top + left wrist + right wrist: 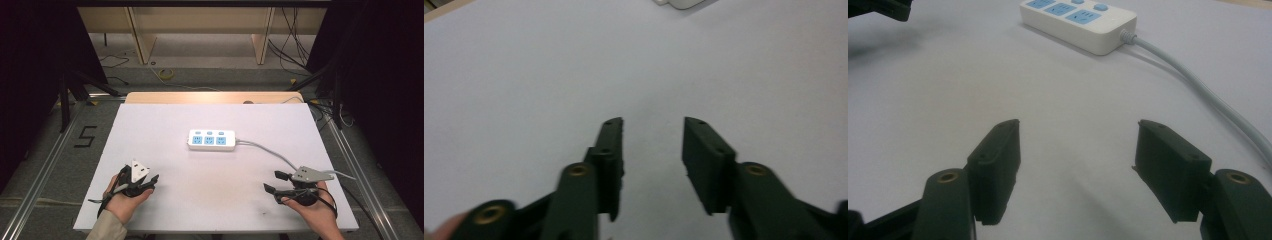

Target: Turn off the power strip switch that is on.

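My left gripper (150, 179) and right gripper (272, 181) sit at the near table (150, 130) edge, jaws spread, gripping nothing; power strip (211, 140) lies farther out mid-table, its cable (270, 151) trailing right.

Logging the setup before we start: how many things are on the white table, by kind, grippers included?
Power strip: 1
Power strip cable: 1
Grippers: 2, the left gripper and right gripper, both open and holding nothing
Total: 4
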A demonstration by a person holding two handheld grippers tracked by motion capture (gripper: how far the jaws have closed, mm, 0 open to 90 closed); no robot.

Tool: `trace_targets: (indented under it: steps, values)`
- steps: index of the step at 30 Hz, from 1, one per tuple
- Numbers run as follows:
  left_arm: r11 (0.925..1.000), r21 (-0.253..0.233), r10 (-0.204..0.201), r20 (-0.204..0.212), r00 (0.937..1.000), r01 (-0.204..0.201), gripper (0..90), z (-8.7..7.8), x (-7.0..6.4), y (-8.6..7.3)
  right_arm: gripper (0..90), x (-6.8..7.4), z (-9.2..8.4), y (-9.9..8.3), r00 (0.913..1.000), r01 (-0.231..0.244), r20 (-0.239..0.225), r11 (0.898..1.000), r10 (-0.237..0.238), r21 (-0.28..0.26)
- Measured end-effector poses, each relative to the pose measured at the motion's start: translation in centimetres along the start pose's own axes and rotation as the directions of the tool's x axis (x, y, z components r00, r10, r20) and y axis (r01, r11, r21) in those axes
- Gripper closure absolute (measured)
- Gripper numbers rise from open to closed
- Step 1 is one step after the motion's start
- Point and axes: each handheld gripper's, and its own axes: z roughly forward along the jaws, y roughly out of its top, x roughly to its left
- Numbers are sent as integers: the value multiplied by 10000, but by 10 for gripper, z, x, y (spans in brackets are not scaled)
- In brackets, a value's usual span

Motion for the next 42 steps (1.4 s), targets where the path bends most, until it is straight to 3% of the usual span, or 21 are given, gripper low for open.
trace_targets:
  steps: [1,2,3,5,15,42]
  values:
    - [10000,-12,-15,-20,10000,15,778,0,1,0,355,0,0,0,10000,14,9,10000,-14,-3]
    - [10000,-25,-68,-6,10000,68,778,-1,2,1,355,0,0,0,10000,14,9,10000,-14,-3]
    - [9998,-83,-153,-19,9999,153,865,-2,3,2,355,0,0,0,10000,26,6,10000,-26,-15]
    - [9996,-140,-240,-17,9997,240,895,-4,4,5,355,0,-1,0,10000,19,21,10000,-19,-11]
    - [9994,-23,-339,256,9991,340,897,-2,3,13,354,1,-1,1,10000,9,21,10000,-9,-29]
    - [9986,206,-492,344,9982,486,898,9,7,33,355,1,-1,1,10000,23,52,10000,-23,-31]
